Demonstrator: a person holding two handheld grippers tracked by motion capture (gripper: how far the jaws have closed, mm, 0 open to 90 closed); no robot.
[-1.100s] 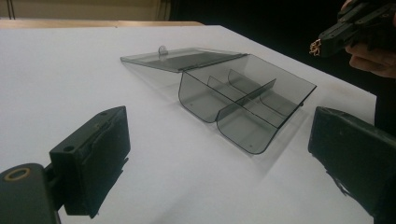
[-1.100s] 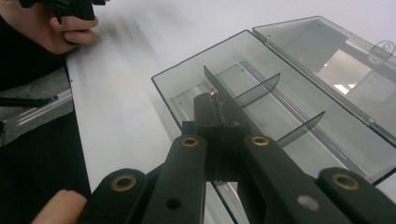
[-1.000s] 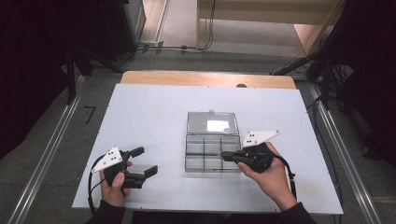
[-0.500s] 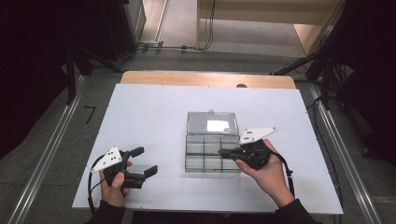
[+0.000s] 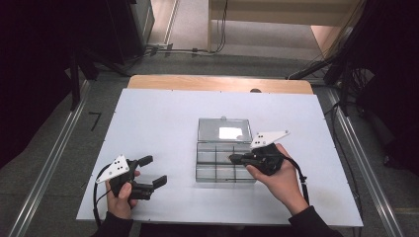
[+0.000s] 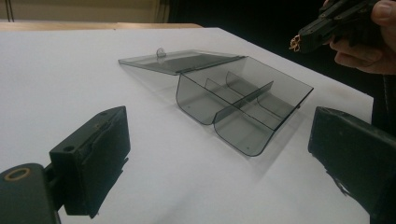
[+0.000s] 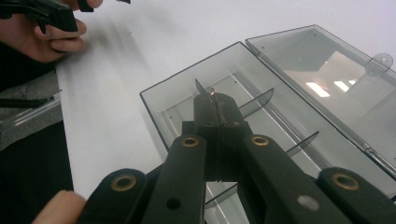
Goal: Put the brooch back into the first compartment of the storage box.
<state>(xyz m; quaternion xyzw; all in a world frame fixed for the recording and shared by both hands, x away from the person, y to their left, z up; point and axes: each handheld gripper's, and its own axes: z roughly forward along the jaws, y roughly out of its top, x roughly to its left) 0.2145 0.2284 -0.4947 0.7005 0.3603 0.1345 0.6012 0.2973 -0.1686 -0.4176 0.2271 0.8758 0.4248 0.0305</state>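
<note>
Smoke-grey clear plastic compartment box [image 5: 225, 160] sits near the middle of the white bench [image 5: 163, 123], its hinged lid [image 5: 225, 130] thrown fully back and lying flat on the far side, a bright reflection on it. Thin dividers split the tray into several compartments, seen plainly in the left gripper view [image 6: 243, 105] and the right gripper view [image 7: 261, 100]. The right gripper [image 5: 234, 158] reaches over the tray from the box's right side, held in the person's right hand [image 5: 276, 175], its grey three-cornered plate above it. Its jaws are clenched together, and at their very tip a tiny gold-coloured piece [image 7: 213, 92] is pinched; the same small gold thing shows at the tip of that gripper [image 6: 299, 42] in the left gripper view, too small to tell what it is. From the right gripper view the tip hangs above a near compartment close to a divider, apart from the tray's floor as far as can be told. The left gripper [image 5: 153, 171] rests well apart from the box, near the bench's near left corner, in the left hand [image 5: 123, 195]; its jaws are released, standing wide with nothing between them, pointing toward the box.
</note>
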